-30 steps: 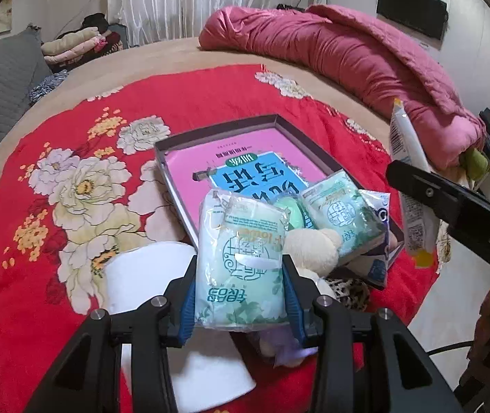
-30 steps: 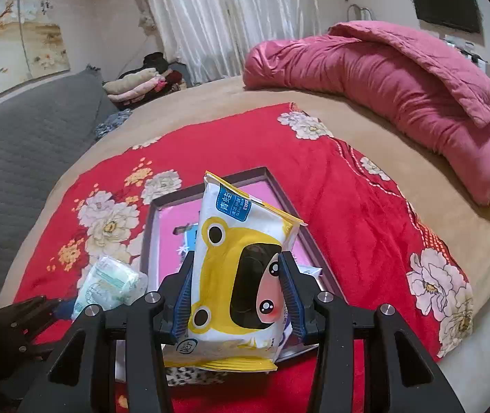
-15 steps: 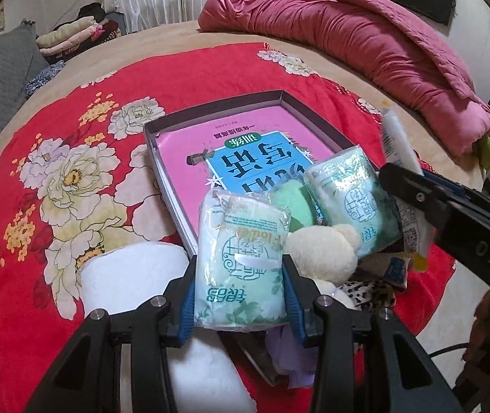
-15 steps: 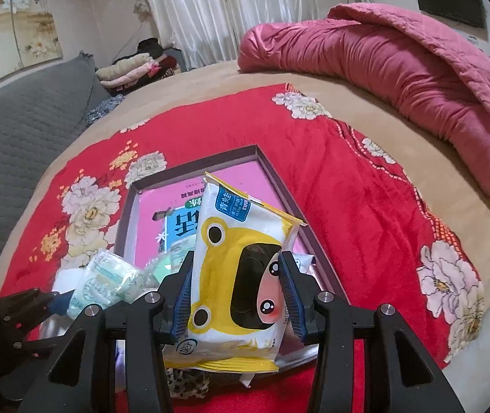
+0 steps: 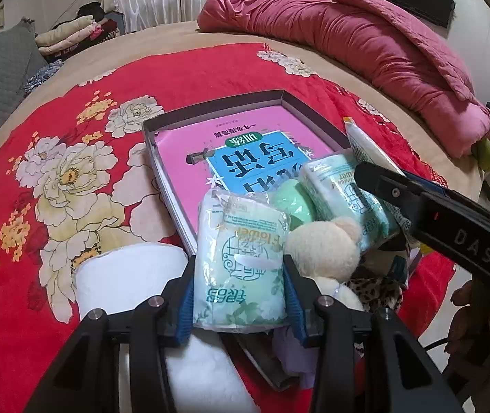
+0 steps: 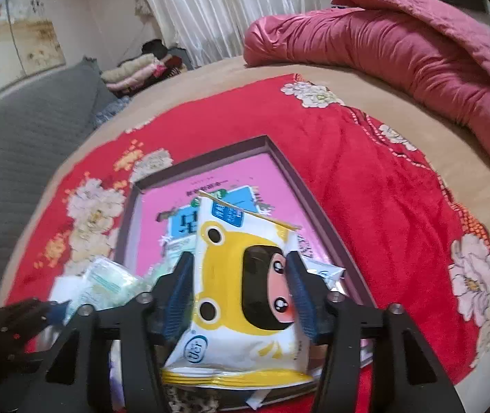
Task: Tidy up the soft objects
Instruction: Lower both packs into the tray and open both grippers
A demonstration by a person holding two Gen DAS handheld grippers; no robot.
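Currently both claws are gripping packs: left claw point(image 5: 239, 289) clamping the green tissue pack point(image 5: 239, 268), right claw point(image 6: 241, 292) the yellow wipes pack point(image 6: 245, 296), long axes pointing forward toward the tray point(image 6: 300, 179) just ahead.

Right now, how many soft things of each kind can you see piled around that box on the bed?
Pale green tissue packs: 2, one in the left gripper, one by the box
Yellow cartoon wipes pack: 1, in the right gripper
Cream plush toy: 1
White paper roll: 1
Green round soft thing: 1
Total: 6
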